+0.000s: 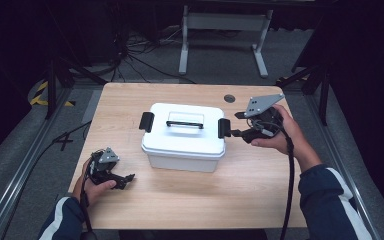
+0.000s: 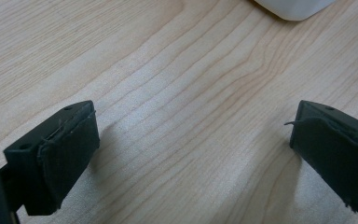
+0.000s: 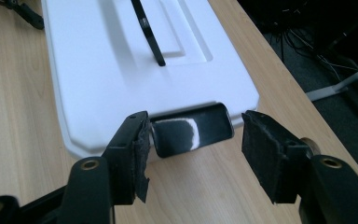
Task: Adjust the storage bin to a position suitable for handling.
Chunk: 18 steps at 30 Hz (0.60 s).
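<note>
A: Where's the white plastic storage box (image 1: pixel 184 136) with the black carry handle (image 1: pixel 184 124)?
B: Mid-tabletop (image 1: pixel 190 200), lid on, both black side latches flat against the ends.
A: Right claw (image 1: pixel 236 124)?
B: At the box's right-end glossy black latch (image 3: pixel 192 130). The jaws stand apart around it, one pad (image 3: pixel 142 148) just beside the latch's edge; I can't tell whether it touches. The other pad is clear of it. No grip yet.
A: Left claw (image 1: pixel 128 178)?
B: Low on the near-left tabletop, well apart from the box, jaws wide with bare wood between them.
A: Progress?
B: Early, by my reading. Nothing unlatched. The right latch is lined up for a pinch; the left latch (image 1: pixel 146 122) is untouched, and the lid comes after.
</note>
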Available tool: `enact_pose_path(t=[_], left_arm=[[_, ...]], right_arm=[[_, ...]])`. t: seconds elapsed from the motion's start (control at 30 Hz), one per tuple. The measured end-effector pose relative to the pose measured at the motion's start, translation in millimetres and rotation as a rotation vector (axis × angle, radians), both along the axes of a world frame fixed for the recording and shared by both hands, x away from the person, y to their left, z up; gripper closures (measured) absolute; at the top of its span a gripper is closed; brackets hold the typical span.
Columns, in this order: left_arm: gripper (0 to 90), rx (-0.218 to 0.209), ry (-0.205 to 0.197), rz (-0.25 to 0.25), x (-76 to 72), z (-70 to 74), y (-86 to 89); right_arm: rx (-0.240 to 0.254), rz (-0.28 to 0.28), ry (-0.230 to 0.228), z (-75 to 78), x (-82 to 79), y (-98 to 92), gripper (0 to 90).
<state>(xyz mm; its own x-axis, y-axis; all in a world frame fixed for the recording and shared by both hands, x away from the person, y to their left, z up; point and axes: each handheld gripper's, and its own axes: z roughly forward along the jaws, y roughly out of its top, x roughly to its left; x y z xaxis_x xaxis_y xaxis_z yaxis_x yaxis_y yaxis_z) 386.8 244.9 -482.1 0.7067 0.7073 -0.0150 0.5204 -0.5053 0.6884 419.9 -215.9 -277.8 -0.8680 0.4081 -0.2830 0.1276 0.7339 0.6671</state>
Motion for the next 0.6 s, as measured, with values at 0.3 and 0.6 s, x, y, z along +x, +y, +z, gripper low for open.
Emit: enact_pose_path(t=[0.3, 0.6], left_arm=[[1.8, -0.001, 0.003, 0.0, -0.1, 0.0, -0.1], [1.8, 0.0, 0.0, 0.0, 0.0, 0.0, 0.0]], right_arm=[[-0.019, 0.047, 0.014, -0.9, 11.1, 32.6, 43.5], [-0.049, 0.095, 0.028, -1.0, 15.2, 54.9, 49.1]])
